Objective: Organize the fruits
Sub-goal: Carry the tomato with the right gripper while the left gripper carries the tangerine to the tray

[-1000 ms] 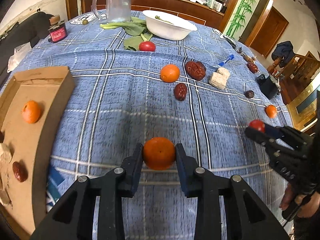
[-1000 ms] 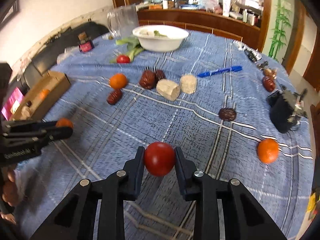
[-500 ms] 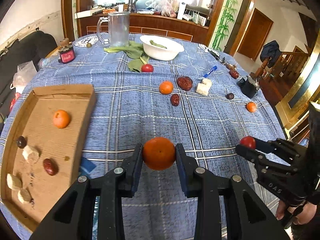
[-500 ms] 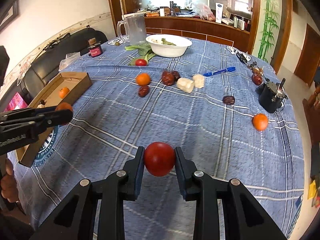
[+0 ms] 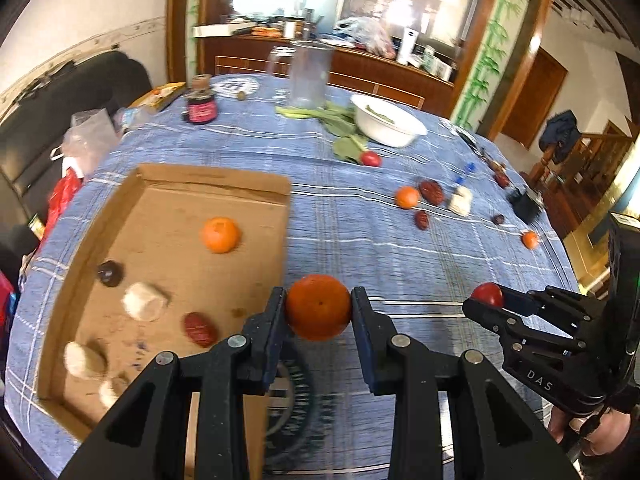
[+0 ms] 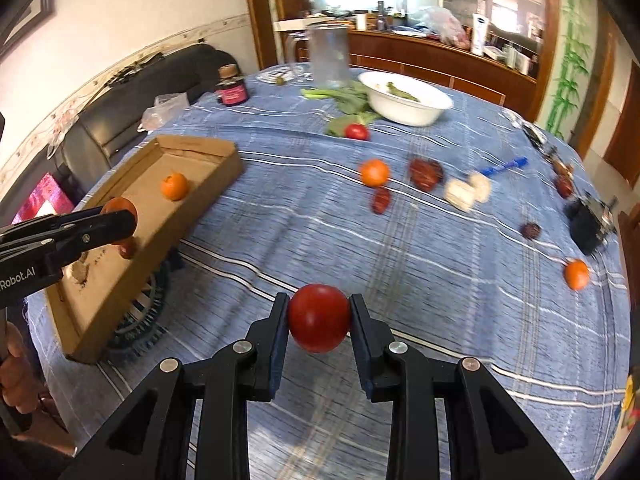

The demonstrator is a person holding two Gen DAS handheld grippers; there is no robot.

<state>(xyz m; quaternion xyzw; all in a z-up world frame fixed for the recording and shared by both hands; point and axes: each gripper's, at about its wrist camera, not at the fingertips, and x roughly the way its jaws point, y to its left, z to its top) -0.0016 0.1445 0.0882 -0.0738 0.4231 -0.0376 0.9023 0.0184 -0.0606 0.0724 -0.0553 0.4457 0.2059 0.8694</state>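
Observation:
My left gripper [image 5: 319,307] is shut on an orange tangerine [image 5: 319,307], held above the right edge of a cardboard tray [image 5: 256,182]. The tray holds another tangerine [image 5: 220,234], red dates and pale chunks. My right gripper [image 6: 319,318] is shut on a red tomato [image 6: 319,318], held above the blue checked cloth to the right of the tray [image 6: 208,152]. Each gripper shows in the other's view: the right gripper [image 5: 486,298] with the tomato, the left gripper [image 6: 120,216] over the tray. Loose on the cloth lie a tangerine [image 6: 374,172], a far-right tangerine [image 6: 576,275], a tomato [image 6: 356,131] and dates [image 6: 425,172].
A white bowl [image 6: 404,98], leafy greens [image 6: 346,98], a glass jug [image 6: 328,60] and a dark jar [image 6: 231,90] stand at the far side. A blue pen [image 6: 504,166], pale chunks [image 6: 466,192] and a black object [image 6: 588,220] lie right. A sofa is left of the table.
Both grippers have moved left toward the tray, still holding their fruits. The left gripper now hangs over the tray's right edge.

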